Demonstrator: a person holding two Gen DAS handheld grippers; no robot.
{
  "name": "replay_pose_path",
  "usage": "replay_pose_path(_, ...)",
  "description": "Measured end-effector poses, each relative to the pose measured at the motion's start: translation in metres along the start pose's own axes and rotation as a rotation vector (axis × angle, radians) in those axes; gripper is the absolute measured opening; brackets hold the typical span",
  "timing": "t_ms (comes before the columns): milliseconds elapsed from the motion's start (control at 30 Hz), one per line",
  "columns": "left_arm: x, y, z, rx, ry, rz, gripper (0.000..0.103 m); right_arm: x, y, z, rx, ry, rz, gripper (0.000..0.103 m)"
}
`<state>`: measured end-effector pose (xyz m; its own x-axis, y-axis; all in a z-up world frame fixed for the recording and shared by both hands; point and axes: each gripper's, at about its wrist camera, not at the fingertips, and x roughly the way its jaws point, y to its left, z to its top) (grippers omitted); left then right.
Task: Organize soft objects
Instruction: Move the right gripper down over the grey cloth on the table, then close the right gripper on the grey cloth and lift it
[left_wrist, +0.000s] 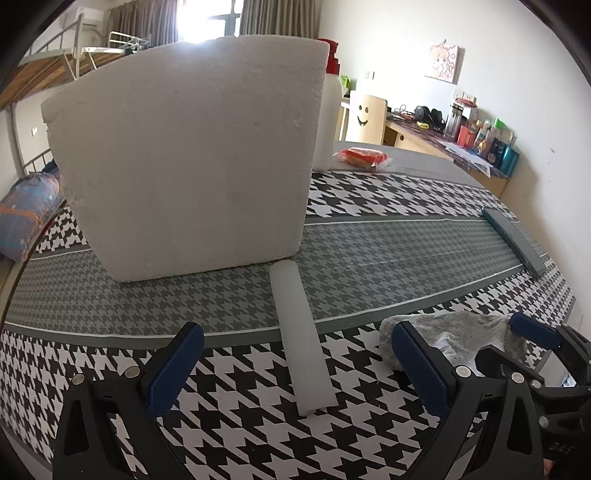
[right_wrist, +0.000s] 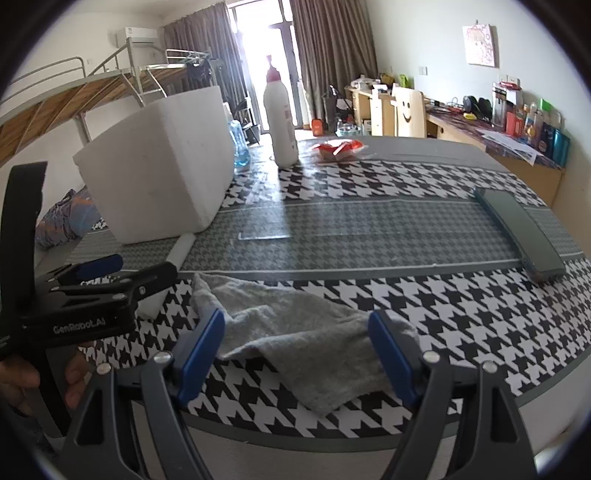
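Your right gripper (right_wrist: 295, 354) gapes wide, unclamped, astride the grey cloth (right_wrist: 295, 343); left gripper (left_wrist: 295, 365) at nine o'clock straddles the white tube (left_wrist: 299, 332), open.

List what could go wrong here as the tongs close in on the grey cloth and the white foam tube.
1. The right tongs straddle the grey cloth with open jaws; closing there may pinch only one loose fold, so the rest drags over the table.
2. The white foam tube lies between the open left tongs with its far end touching the foam box; a nudge could roll it or shift the box.
3. Both tongs work side by side and may collide.
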<state>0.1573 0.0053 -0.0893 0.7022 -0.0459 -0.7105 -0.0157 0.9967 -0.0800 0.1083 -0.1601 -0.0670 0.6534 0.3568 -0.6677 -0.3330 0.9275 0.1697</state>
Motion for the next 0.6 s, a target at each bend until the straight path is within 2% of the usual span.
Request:
replay_pose_path(67, 0.001, 0.000, -0.001, 0.008, 0.000, 0.011, 0.102, 0.003, -0.001, -0.001, 0.006, 0.014, 0.001, 0.075)
replay_pose_path(233, 0.007, -0.001, -0.003, 0.013, 0.022, 0.024, 0.102, 0.005, 0.000, -0.004, 0.008, 0.033, 0.003, 0.069)
replay_pose_path(600, 0.011, -0.004, -0.001, 0.027, 0.033, 0.021, 0.100, 0.008, 0.001, -0.004, 0.010, 0.039, 0.000, 0.068)
